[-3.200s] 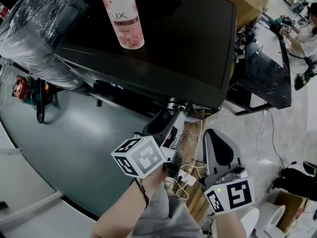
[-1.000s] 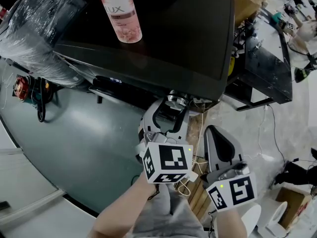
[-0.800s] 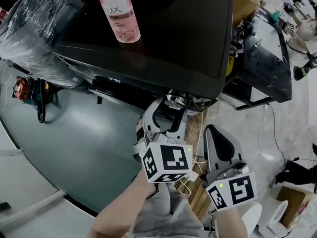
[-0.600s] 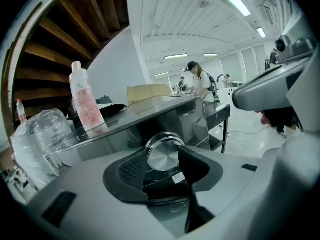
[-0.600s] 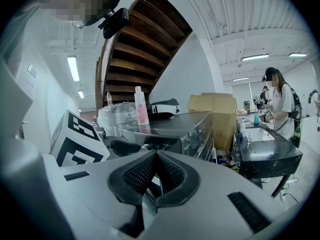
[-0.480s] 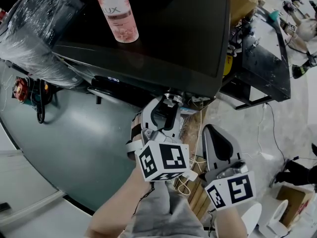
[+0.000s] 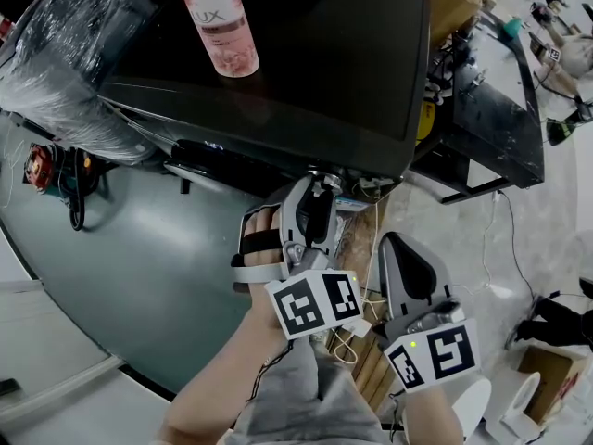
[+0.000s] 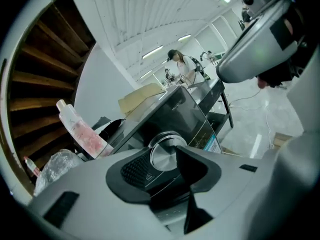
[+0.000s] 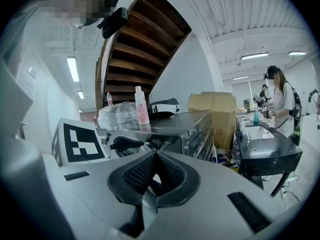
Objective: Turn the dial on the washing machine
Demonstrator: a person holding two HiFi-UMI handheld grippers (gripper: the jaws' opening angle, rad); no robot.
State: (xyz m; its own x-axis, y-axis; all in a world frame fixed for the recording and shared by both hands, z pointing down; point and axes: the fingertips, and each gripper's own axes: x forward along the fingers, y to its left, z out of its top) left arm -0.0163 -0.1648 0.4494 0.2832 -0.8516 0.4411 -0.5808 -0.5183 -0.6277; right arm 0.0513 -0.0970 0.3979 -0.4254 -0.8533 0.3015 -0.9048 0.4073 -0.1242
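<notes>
Clamped onto the dial (image 8: 164,156) — left gripper (image 7: 313,197) fingers (image 8: 136,168) just closed narrower; turning probably still ahead — right gripper (image 9: 153,159) pinched together, idle.

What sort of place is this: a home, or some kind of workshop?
Probably a workshop or test hall, not a home: the washing machine stands beside a black metal workbench, a large cardboard box sits by it, and another person stands at the bench under strip lights.

Grey tool (image 7: 313,191), checkered cube (image 7: 315,304)
</notes>
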